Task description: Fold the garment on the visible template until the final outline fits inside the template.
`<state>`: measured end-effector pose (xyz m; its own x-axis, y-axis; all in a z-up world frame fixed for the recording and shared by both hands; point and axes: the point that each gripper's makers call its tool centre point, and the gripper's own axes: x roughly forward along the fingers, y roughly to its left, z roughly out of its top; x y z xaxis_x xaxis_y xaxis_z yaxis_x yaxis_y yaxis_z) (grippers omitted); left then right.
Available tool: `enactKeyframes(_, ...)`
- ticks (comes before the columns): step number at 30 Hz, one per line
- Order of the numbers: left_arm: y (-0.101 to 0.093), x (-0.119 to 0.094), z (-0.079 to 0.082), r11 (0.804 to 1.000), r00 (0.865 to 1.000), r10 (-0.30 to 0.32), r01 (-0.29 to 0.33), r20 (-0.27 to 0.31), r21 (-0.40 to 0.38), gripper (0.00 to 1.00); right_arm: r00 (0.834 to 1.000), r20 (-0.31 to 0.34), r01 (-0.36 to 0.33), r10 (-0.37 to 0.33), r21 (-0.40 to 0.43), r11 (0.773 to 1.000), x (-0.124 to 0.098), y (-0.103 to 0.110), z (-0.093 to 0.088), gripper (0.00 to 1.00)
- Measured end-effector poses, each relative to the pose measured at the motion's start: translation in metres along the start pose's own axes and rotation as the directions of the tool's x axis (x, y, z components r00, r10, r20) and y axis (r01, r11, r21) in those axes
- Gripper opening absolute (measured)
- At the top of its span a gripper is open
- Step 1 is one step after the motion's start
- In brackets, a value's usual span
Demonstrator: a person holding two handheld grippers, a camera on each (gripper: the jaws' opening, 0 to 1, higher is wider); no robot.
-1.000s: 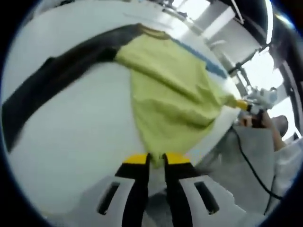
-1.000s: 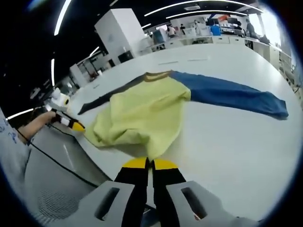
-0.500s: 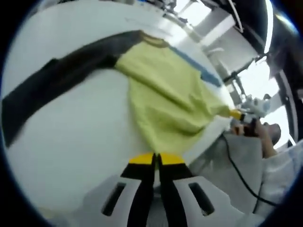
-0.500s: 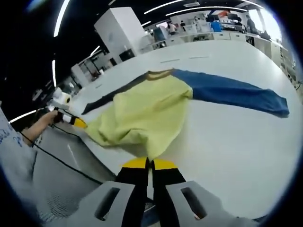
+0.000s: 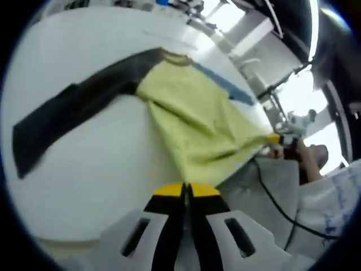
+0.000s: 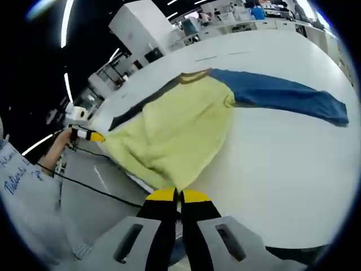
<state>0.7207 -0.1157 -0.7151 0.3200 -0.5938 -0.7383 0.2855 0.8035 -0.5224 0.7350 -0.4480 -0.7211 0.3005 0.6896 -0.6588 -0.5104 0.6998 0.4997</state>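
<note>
A garment with a yellow-green body (image 5: 194, 121) lies on the white table (image 5: 96, 164). One sleeve is dark (image 5: 73, 110), the other blue (image 6: 282, 96). My left gripper (image 5: 186, 189) is shut on one corner of the yellow hem at the table's near edge. The right gripper (image 6: 179, 195) is shut on the other hem corner, and it also shows in the left gripper view as a small yellow tip (image 5: 273, 138) pinching the hem. In the right gripper view the yellow body (image 6: 175, 132) hangs pulled toward the table edge, and the left gripper (image 6: 93, 136) holds its far corner.
A person's hand (image 6: 59, 148) and pale sleeve (image 6: 22, 192) hold the gripper at the left, with a black cable (image 6: 96, 189) trailing. Grey floor lies below the table edge. White cabinets (image 6: 141, 28) and benches stand at the back.
Both grippers have pulled the hem farther toward and over the table's near edge, stretching the yellow body flatter. The left jaws went from slightly apart to shut.
</note>
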Motion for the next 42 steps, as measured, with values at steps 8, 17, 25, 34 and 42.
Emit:
enactKeyframes(8, 0.017, 0.009, -0.022, 0.996, 0.989, 0.084, -0.080, -0.118, 0.040, 0.00, 0.992, -0.129, 0.011, -0.010, 0.008, 1.000, 0.009, 0.000, -0.031, 0.02)
enactKeyframes(17, 0.018, 0.012, -0.041, 0.996, 0.982, 0.086, -0.080, -0.170, 0.040, 0.00, 0.988, -0.149, 0.040, -0.039, 0.005, 0.999, 0.009, -0.003, -0.044, 0.02)
enactKeyframes(25, 0.020, 0.014, -0.053, 0.993, 0.973, 0.104, -0.091, -0.208, 0.072, 0.00, 0.981, -0.182, 0.058, -0.062, -0.030, 0.998, 0.012, -0.007, -0.047, 0.03)
enactKeyframes(34, 0.023, -0.003, -0.056, 0.987, 0.969, 0.130, -0.107, -0.210, 0.118, 0.00, 0.979, -0.187, 0.075, -0.085, -0.060, 0.995, 0.001, -0.010, -0.049, 0.06)
enactKeyframes(42, 0.021, -0.022, -0.041, 0.975, 0.978, 0.171, -0.149, -0.122, 0.167, 0.00, 0.986, -0.129, 0.090, -0.104, -0.110, 0.990, -0.008, 0.003, -0.032, 0.11)
